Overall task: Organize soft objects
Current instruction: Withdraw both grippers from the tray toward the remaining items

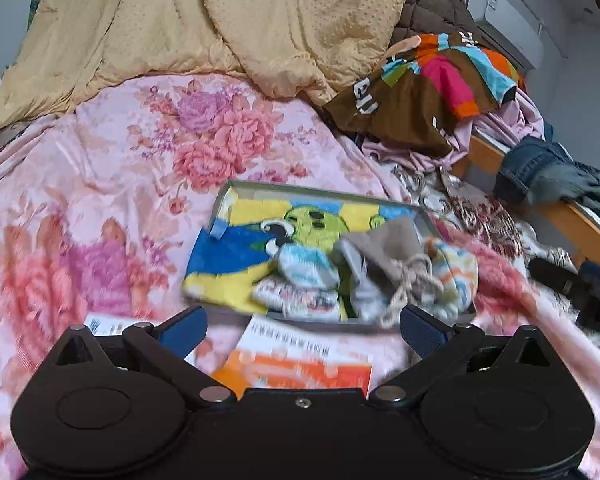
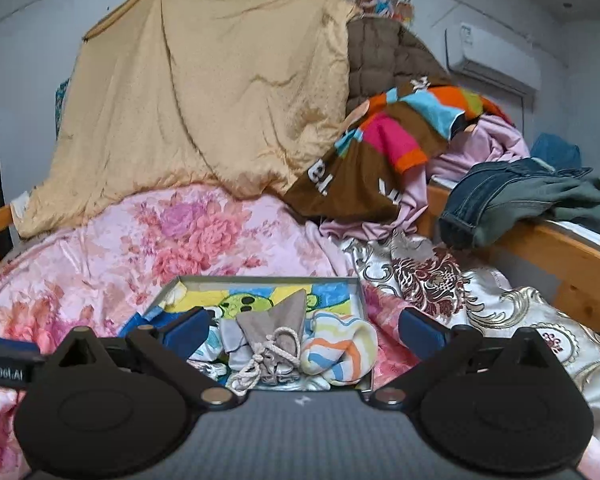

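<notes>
Left wrist view: the left tongs (image 1: pixel 302 326) stand wide apart with nothing between them, above a paper (image 1: pixel 300 364) on the pink floral quilt (image 1: pixel 112 184). Just ahead sits the tray (image 1: pixel 320 189), lined with a cartoon towel (image 1: pixel 236 248). On the towel lie a grey pouch (image 1: pixel 384 256) with a cord, a striped sock (image 1: pixel 458 276) and more small cloths — all loosely heaped at the near right end. At the right edge part of the right tongs (image 1: pixel 596 292) shows.

Right wrist view: the right tongs (image 2: pixel 302 330) also gape, empty, with the pouch (image 2: pixel 278 334) and the sock (image 2: pixel 342 346) straight ahead in the tray (image 2: pixel 268 280). Beyond, a tan blanket (image 2: pixel 204 92) hangs down, and a brown shirt (image 2: pixel 364 176) and jeans (image 2: pixel 500 196) lie on the pile and the bed rail.

Risks, as I judge them: the heap crowds the near rim, so a nudge could spill the sock onto the quilt; the pouch's cord could catch on a tong tip and drag the pouch out; and the tray rests on soft bedding — pressing down beside it could tip it.
</notes>
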Demonstrator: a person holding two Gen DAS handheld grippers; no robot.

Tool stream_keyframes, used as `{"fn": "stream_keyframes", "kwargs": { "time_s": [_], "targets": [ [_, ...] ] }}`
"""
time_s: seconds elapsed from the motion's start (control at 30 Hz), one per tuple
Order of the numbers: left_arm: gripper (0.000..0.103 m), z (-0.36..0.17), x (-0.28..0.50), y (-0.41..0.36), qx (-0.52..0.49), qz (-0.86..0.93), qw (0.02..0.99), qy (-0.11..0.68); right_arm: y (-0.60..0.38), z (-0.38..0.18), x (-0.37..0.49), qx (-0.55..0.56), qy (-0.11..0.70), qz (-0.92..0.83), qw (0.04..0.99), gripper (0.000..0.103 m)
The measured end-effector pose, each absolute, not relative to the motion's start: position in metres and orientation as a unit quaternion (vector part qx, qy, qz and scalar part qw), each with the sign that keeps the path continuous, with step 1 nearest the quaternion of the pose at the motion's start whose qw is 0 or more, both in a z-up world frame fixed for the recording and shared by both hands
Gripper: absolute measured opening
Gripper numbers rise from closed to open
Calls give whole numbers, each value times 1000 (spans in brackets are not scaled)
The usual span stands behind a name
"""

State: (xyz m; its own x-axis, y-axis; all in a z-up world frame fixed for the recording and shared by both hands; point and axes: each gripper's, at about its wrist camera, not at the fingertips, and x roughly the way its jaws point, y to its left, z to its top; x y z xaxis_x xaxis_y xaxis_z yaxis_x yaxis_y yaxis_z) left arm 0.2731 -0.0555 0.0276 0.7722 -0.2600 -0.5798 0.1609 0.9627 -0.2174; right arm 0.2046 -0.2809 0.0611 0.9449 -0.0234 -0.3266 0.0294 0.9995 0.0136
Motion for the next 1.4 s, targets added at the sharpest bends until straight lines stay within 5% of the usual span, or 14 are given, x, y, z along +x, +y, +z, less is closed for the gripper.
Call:
{"fn": "stream_keyframes", "kwargs": {
  "time_s": [0.67,1.4],
  "targets": [
    [102,18,171,-21,16,-170,945,279,-230,21,108,-33,135,48,989,103],
    [102,-49,149,3,59,-181,934,304,-197,-39,124,-99,330,56,937,103]
  ]
}}
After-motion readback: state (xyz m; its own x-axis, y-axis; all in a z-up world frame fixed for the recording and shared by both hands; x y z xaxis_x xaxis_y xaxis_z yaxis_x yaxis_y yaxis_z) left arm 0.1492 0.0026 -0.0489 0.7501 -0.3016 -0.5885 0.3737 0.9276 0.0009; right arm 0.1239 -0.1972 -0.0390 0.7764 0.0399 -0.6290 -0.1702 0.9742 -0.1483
